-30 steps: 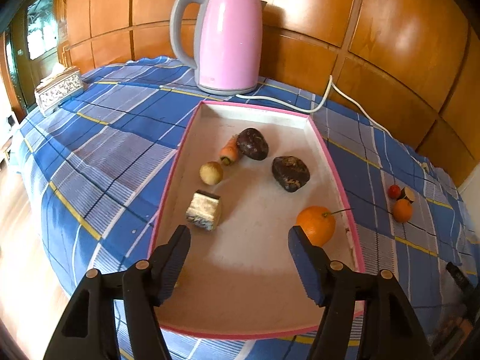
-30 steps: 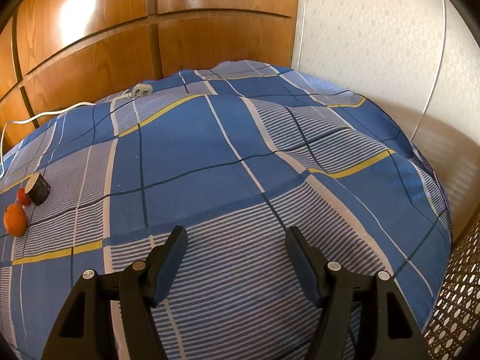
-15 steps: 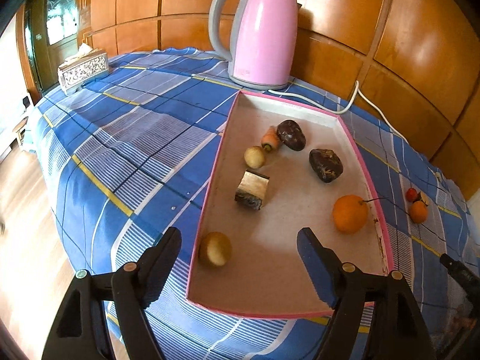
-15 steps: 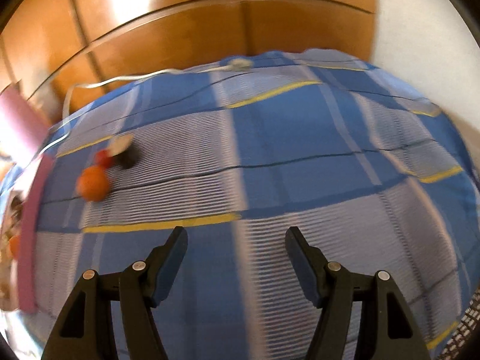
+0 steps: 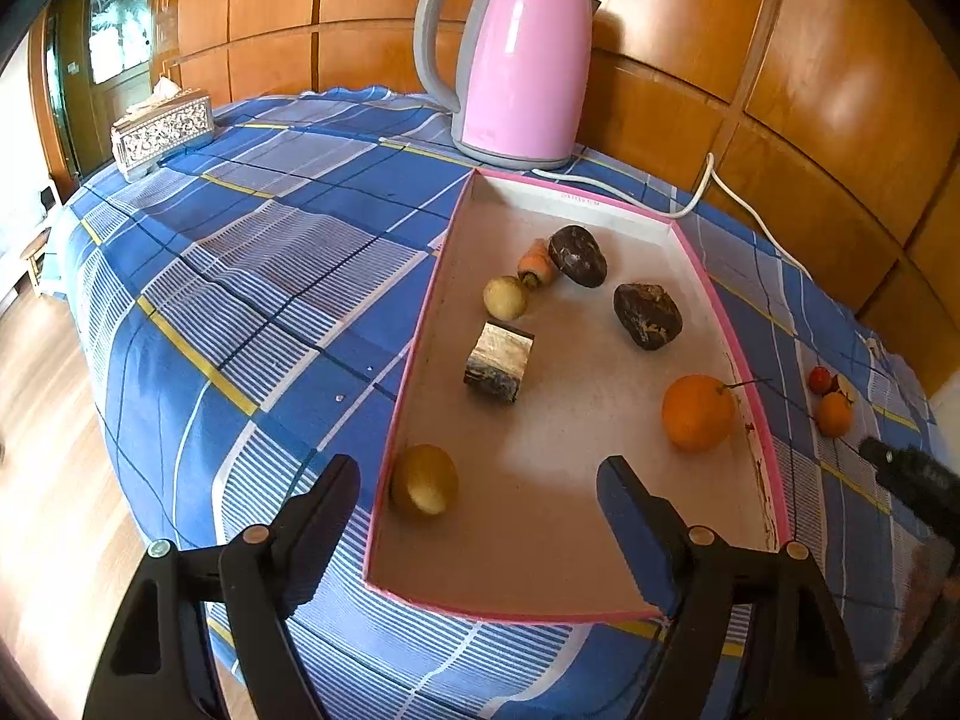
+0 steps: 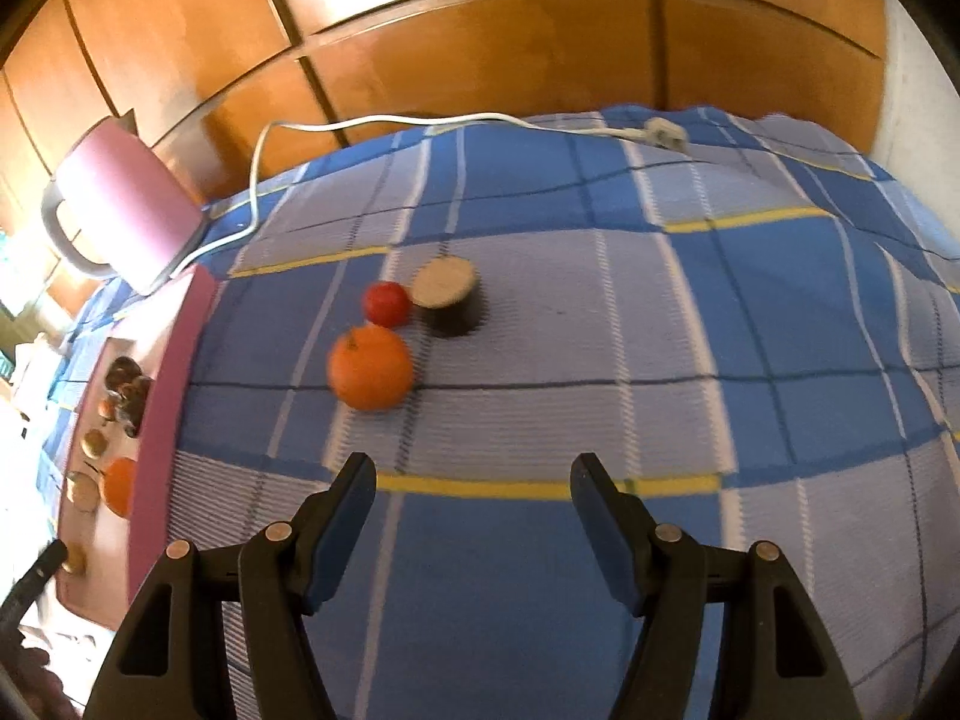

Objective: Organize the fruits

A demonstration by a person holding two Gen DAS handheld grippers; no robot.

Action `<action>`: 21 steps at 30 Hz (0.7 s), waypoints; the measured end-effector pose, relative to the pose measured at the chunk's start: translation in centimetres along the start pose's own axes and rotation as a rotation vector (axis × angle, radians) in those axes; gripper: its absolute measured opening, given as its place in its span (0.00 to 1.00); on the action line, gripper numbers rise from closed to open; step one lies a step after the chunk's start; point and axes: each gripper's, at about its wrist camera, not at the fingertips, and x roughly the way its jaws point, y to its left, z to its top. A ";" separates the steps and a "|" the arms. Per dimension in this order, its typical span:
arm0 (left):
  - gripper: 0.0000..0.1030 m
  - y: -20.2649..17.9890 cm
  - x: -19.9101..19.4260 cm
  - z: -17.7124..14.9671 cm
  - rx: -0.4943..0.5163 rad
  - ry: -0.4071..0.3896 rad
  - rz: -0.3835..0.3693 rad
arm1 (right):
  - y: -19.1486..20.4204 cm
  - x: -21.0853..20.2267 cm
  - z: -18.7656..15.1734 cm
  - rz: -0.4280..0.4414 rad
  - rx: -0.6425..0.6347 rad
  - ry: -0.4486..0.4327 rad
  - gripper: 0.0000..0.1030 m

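A pink-rimmed tray (image 5: 420, 324) holds an orange (image 5: 698, 412), a yellowish round fruit (image 5: 425, 479) near its front left corner, a smaller pale fruit (image 5: 505, 297), a carrot piece (image 5: 536, 264), two dark lumps (image 5: 578, 247) and a cut block (image 5: 499, 354). My left gripper (image 5: 480, 480) is open and empty above the tray's near end. On the cloth right of the tray lie an orange (image 6: 371, 367), a small red fruit (image 6: 387, 303) and a dark cut piece (image 6: 447, 294). My right gripper (image 6: 473, 483) is open and empty, short of them.
A pink kettle (image 5: 521, 54) stands behind the tray, its white cord (image 6: 384, 120) running along the wooden wall. A patterned tissue box (image 5: 162, 129) sits at the far left. The blue checked cloth (image 6: 660, 360) drops off at the table's edges.
My left gripper has pulled back and to the left from the tray, baring the yellowish fruit. My right gripper has swung left, bringing the loose orange, red fruit and dark piece nearer centre.
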 end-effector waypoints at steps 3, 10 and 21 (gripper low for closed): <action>0.80 0.3 -0.1 0.1 -0.008 -0.006 0.002 | 1.3 0.5 0.9 0.015 -0.013 -0.004 0.67; 0.80 1.4 0.0 0.0 -0.041 -0.003 0.021 | 3.3 1.4 2.8 0.014 -0.045 -0.011 0.67; 0.80 2.3 0.4 -0.2 -0.056 0.011 0.031 | 7.1 2.9 7.1 -0.024 -0.344 -0.011 0.43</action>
